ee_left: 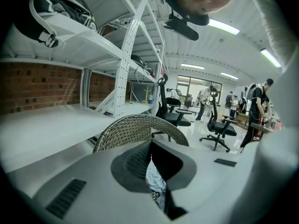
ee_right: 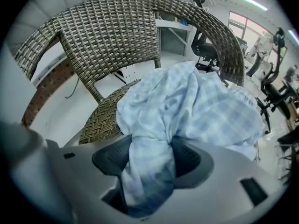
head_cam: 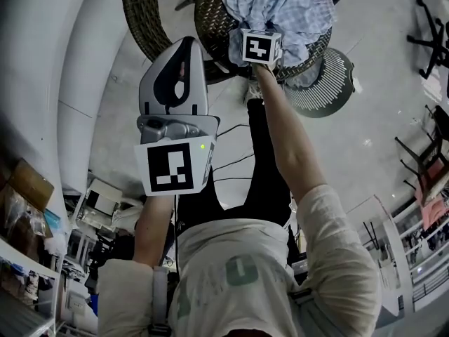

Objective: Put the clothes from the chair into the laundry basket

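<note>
A heap of pale blue checked clothes [head_cam: 280,2] lies on the seat of a brown wicker chair [head_cam: 210,12] at the top of the head view. My right gripper [head_cam: 254,39] reaches into the heap's near edge. In the right gripper view it [ee_right: 149,148] is shut on a fold of the checked clothes [ee_right: 196,106], with the wicker chair's back [ee_right: 112,31] rising behind. My left gripper [head_cam: 188,44] hangs nearer me, left of the chair, its jaws shut with nothing held [ee_left: 150,146]. The chair's wicker back [ee_left: 135,127] shows just beyond it.
A dark round slatted basket [head_cam: 323,83] stands on the floor right of the chair. Black cables [head_cam: 235,163] run across the pale floor. Office chairs [ee_left: 219,127] and white metal shelving [ee_left: 124,73] stand around, with people [ee_left: 257,106] far off.
</note>
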Tool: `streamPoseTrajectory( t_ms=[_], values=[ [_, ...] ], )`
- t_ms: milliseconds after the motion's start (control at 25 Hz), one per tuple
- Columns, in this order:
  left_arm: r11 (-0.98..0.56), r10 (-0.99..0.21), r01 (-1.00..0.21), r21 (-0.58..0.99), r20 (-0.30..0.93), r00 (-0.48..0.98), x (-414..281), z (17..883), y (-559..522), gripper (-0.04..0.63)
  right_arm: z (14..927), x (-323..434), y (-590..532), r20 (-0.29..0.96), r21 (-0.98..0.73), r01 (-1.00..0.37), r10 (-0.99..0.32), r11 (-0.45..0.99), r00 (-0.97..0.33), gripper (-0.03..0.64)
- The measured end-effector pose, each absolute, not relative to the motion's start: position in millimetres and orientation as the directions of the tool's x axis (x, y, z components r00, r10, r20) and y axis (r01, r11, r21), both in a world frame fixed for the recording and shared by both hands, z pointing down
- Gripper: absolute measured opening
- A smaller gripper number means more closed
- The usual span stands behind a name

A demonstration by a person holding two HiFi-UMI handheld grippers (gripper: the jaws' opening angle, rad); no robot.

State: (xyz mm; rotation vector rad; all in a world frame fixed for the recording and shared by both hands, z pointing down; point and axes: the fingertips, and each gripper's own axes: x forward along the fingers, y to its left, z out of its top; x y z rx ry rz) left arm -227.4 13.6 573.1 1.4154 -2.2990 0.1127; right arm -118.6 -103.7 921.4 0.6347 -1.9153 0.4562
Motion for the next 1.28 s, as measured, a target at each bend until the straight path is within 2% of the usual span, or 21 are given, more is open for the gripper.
streamPoseTrajectory(
  t_ms=[120, 200, 240, 600, 760, 1080, 1280],
  values=[
    [0.48, -0.829, -0.864, 0.153, 0.403, -0.389, -227, 574, 19, 0.017, 915, -123, -103, 0.909, -0.059, -0.621, -0.216, 0.782, -0.358, 0.24],
    [0.485, -0.826, -0.86, 0.157, 0.405, -0.392, -227, 574, 21, 0.017, 913, -123, -105, 0.915, -0.071, -0.63, -0.201, 0.773, -0.351, 0.119],
    [0.488, -0.825, -0.858, 0.158, 0.403, -0.395, -228, 574, 23, 0.017, 912, -123, -106, 0.919, -0.079, -0.633, -0.19, 0.77, -0.346, 0.104],
    [0.507, -0.824, -0.849, 0.152, 0.374, -0.425, -231, 551, 31, 0.017, 901, -125, -107, 0.932, -0.096, -0.628, -0.151, 0.772, -0.329, 0.089],
    [0.502, -0.824, -0.853, 0.146, 0.381, -0.419, -231, 537, 40, 0.017, 868, -133, -116, 0.907, -0.074, -0.612, -0.203, 0.787, -0.37, 0.083],
    [0.486, -0.858, -0.859, 0.16, 0.273, -0.435, -242, 447, 23, 0.017, 694, -172, -198, 0.741, 0.024, -0.624, -0.433, 0.781, -0.514, 0.08],
    [0.464, -0.879, -0.875, 0.138, 0.192, -0.436, -245, 365, 23, 0.017, 527, -185, -203, 0.529, 0.03, -0.624, -0.542, 0.781, -0.653, 0.08]
  ],
)
